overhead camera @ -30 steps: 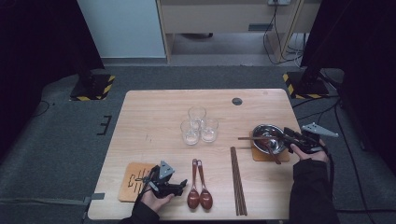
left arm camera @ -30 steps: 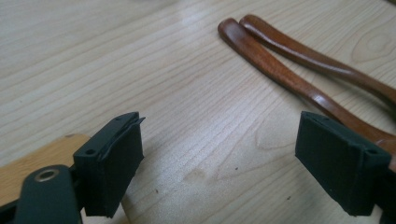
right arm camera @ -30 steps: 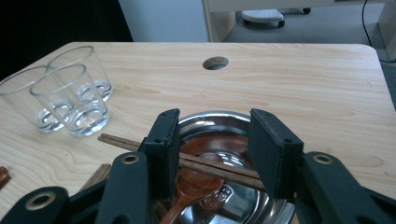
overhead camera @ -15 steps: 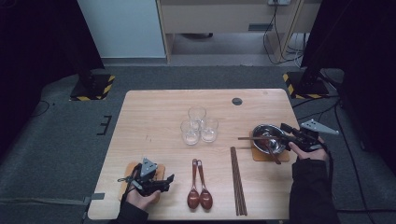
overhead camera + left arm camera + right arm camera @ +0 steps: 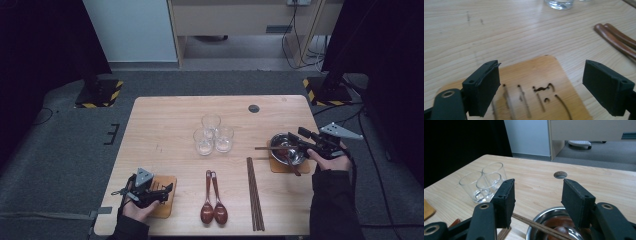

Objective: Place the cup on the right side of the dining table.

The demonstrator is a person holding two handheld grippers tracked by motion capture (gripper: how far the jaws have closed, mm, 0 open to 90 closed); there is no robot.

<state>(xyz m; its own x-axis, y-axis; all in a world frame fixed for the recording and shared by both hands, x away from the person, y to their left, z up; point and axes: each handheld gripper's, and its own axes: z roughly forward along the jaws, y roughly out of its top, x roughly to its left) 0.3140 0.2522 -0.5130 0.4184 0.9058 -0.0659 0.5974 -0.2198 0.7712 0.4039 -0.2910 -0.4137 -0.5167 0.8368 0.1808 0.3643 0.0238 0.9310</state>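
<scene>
**Inspector A:** Where was the left gripper [image 5: 167,188]?

**Inspector B:** At seven o'clock on the table [image 5: 165,125], over the wooden coaster [image 5: 534,97]. A second earlier it sat nearer the two wooden spoons [image 5: 212,200]; it had shifted toward nine o'clock. Its fingers [image 5: 482,90] had just been opening and stood released, pressing nothing.

**Inspector A:** And the right gripper [image 5: 295,141]?

**Inspector B:** At three o'clock, above the steel bowl [image 5: 276,141], slightly higher than before. Its fingers [image 5: 506,200] had just been opening, released, gripping nothing. A chopstick [image 5: 536,226] lay across the bowl's rim.

**Inspector A:** Anything else displaced?

**Inspector B:** No. The three glasses [image 5: 212,134] remained at centre, the chopstick pair [image 5: 255,195] at five o'clock.
</scene>
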